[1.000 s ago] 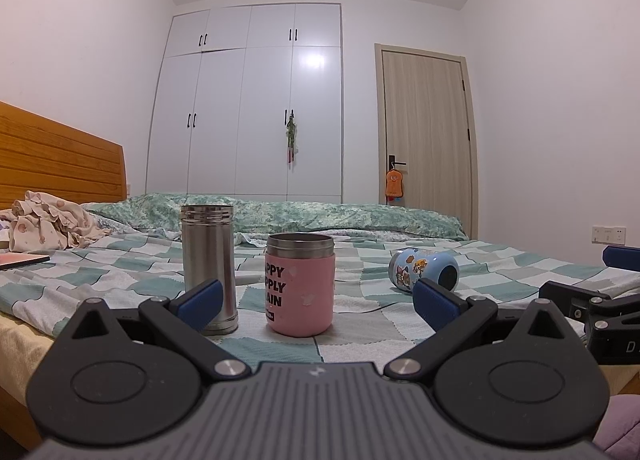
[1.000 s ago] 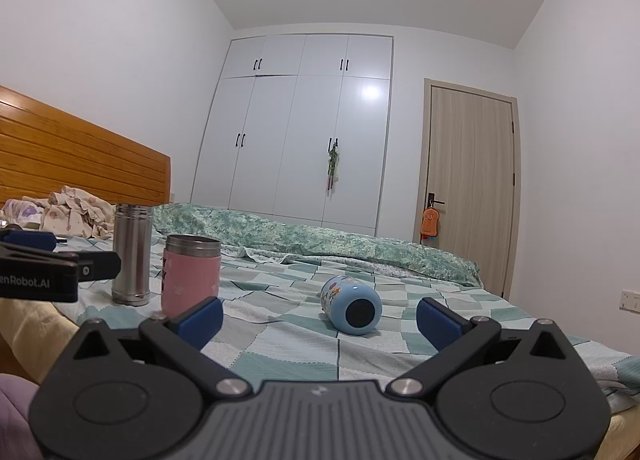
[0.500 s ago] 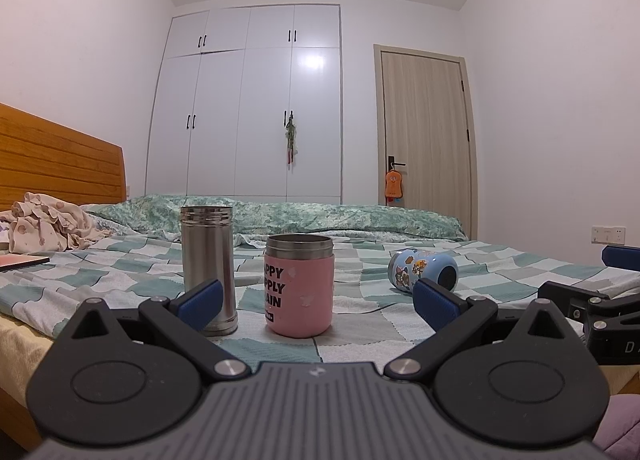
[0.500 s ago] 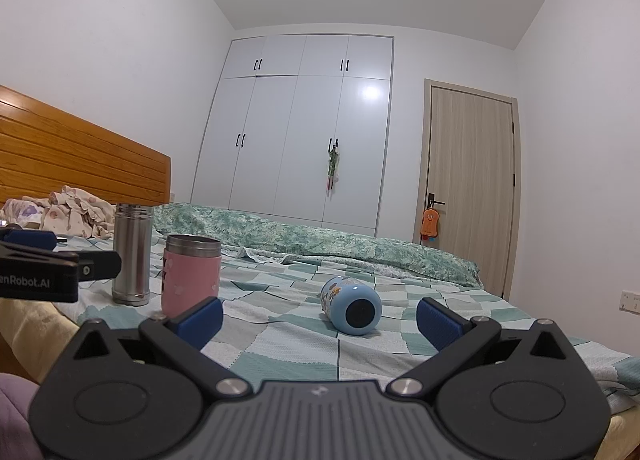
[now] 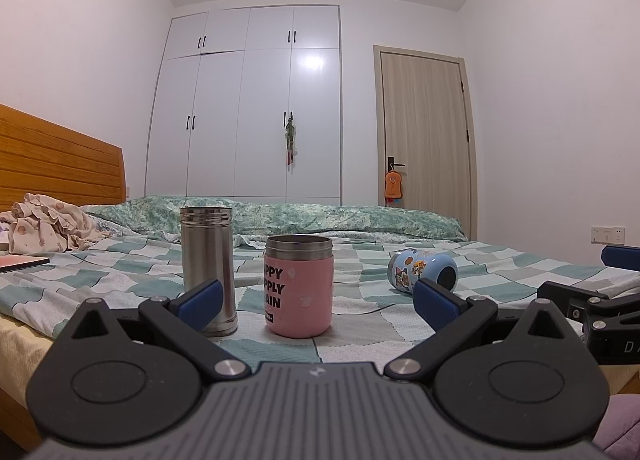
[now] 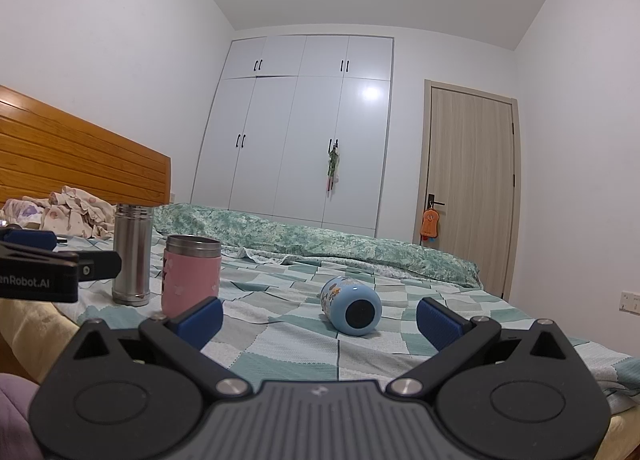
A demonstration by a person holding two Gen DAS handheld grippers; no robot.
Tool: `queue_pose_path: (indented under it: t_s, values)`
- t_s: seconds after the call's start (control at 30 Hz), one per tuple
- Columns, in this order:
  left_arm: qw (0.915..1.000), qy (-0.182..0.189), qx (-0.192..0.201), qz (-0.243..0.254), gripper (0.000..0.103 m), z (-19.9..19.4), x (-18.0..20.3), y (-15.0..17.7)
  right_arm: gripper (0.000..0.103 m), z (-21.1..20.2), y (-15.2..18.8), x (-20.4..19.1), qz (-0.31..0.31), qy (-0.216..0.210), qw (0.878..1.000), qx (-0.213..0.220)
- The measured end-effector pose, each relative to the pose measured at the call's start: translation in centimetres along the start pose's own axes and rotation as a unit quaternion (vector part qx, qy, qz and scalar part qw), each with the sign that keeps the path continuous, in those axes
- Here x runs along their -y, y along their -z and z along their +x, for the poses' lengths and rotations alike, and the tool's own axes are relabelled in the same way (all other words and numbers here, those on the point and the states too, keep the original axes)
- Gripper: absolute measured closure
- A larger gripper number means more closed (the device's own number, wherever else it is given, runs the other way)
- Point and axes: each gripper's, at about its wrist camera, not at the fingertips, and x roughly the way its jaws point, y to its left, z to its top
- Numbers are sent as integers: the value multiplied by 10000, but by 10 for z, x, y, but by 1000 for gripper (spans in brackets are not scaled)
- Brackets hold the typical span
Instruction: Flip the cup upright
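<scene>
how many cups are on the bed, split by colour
silver: 1, the tall steel cup, upright
pink: 1, the pink cup, upright
blue: 1, the blue cartoon cup, lying on its side
total: 3

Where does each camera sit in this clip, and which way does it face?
Left wrist: on the left gripper, low at the bed's near edge, facing the wardrobe; its open fingers frame the pink cup, steel cup beside it.
Right wrist: on the right gripper, further right, same heading; its open fingers frame the blue cup lying on its side.
Shared: all three cups, wardrobe, door; each view catches the other gripper at its edge.
</scene>
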Motion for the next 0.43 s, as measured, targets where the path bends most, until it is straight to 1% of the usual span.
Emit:
queue_pose_path:
  t_s: [0.43]
  values:
    - [10000, 30, 74, 11, 0, -4, -2, -1, 0, 0, 0, 0, -4, 0, 10000, 3]
